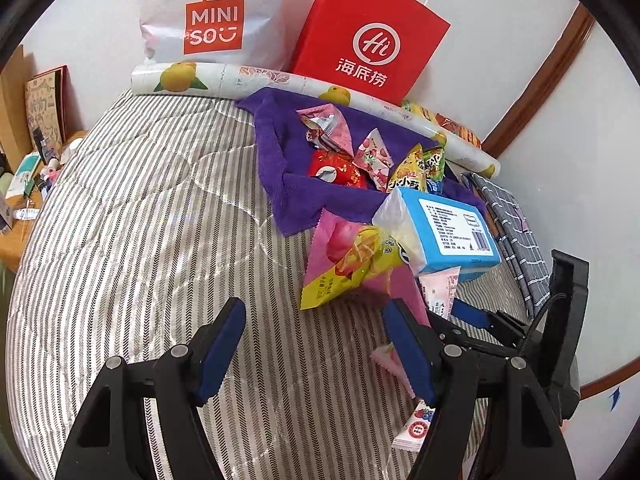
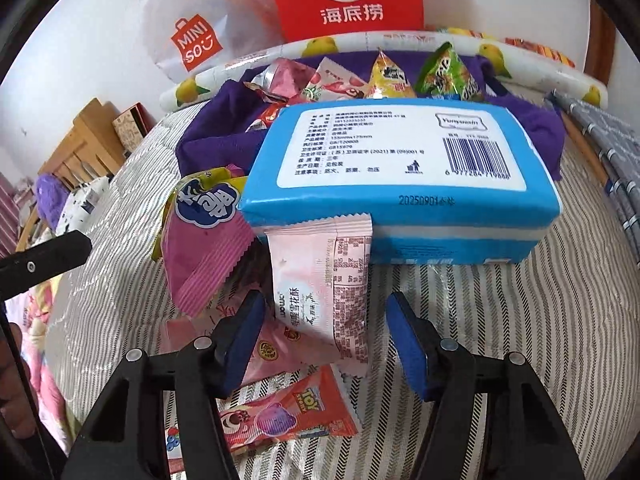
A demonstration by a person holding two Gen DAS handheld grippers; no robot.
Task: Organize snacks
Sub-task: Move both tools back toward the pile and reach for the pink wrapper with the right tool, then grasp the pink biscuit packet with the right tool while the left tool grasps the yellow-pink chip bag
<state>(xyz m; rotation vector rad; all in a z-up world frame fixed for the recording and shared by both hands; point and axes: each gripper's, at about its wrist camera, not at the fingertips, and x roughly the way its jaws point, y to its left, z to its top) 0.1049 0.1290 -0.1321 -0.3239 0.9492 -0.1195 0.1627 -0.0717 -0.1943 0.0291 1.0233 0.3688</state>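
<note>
- Snack packets (image 1: 360, 152) — a loose heap of small pouches lies on a purple towel (image 1: 276, 128) toward the far side of the bed (image 1: 140, 208), just in front of a roll printed with yellow fruit (image 1: 188, 76).
- Blue tissue pack (image 2: 396, 172) lies label-up at the near edge of the towel; its near end rests on a pale pink wafer packet (image 2: 316, 276).
- Pink-and-yellow chip bag (image 1: 348, 260) lies just beside the tissue pack, partly tucked under it.
- Toy Story candy packet (image 2: 288, 412) lies flat on the striped cover, nearest the right camera.
- Right gripper (image 2: 324, 344): fingers apart, set either side of the lower end of the pale pink wafer packet; the left pad stands at the packet's edge, the right pad clear of it. No grip is established.
- Left gripper (image 1: 316, 352): fingers apart over the striped cover, nothing between them; its right finger hides part of a pink wrapper behind it.
- Background: a white Miniso bag (image 1: 216, 16) and a red paper bag (image 1: 372, 40) stand against the wall behind the roll.
</note>
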